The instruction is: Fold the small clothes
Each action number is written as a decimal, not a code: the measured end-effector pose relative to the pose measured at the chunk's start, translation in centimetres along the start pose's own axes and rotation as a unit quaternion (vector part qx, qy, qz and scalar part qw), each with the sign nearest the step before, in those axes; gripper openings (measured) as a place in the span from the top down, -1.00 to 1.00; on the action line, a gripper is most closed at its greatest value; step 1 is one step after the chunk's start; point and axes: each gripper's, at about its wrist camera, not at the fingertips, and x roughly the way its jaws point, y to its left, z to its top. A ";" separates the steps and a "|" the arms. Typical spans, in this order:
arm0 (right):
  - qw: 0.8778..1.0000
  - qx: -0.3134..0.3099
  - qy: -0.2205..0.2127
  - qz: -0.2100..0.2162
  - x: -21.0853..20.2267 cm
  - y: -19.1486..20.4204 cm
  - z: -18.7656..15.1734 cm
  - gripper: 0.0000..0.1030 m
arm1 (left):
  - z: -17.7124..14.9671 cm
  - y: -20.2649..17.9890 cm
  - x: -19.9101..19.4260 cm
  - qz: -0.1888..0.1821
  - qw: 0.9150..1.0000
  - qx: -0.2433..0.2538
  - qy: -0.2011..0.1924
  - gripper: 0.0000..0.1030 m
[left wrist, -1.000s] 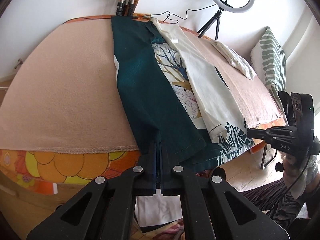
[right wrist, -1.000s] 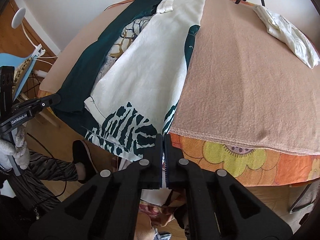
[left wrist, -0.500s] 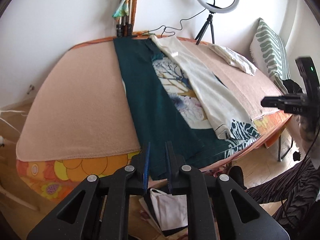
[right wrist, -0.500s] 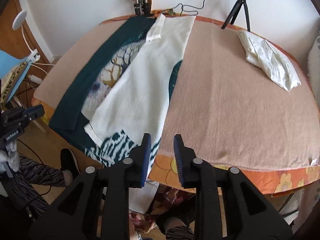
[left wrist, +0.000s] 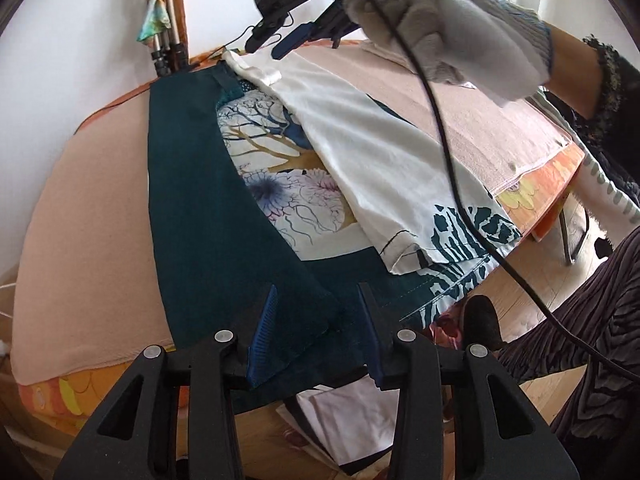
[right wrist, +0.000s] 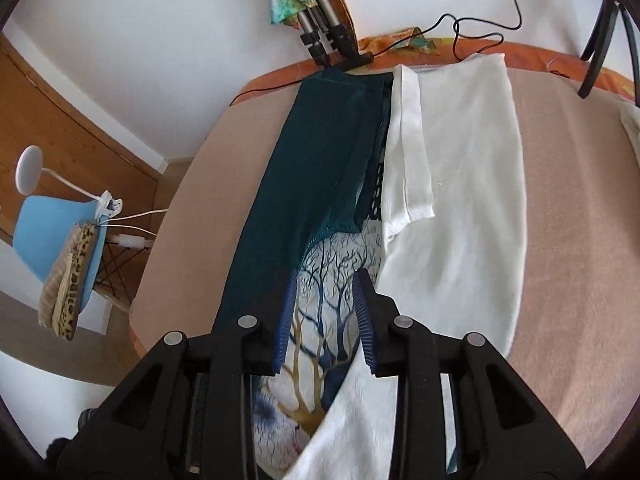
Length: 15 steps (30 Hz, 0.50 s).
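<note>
Garment (left wrist: 208, 216) folded on blanket (left wrist: 80, 216) | left tongs (left wrist: 320, 320) opening, empty | right tongs (right wrist: 326, 312) apart, empty | tripod (right wrist: 320, 36) behind

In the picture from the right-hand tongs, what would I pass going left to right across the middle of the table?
Bare pink blanket → dark green fold of the garment → its printed tree panel → white fold → pink blanket again.
</note>
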 end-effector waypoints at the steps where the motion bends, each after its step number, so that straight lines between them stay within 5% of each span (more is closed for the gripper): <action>1: 1.000 0.005 0.009 0.000 1.5 -0.2 0.7 0.40 | -0.2 0.4 0.4 -0.003 1.000 -0.008 0.006 0.67; 4: 1.000 0.018 0.020 -0.001 4.8 -0.9 2.2 0.40 | -0.3 1.1 0.2 -0.011 1.000 -0.021 -0.012 0.94; 9: 0.998 0.036 0.032 -0.028 7.9 -1.5 3.6 0.40 | -0.1 2.4 0.1 -0.041 0.997 -0.069 -0.009 0.96; 15: 0.998 0.037 0.021 -0.047 8.3 -1.4 4.6 0.42 | 0.0 1.6 -0.7 -0.050 0.997 -0.062 -0.021 0.97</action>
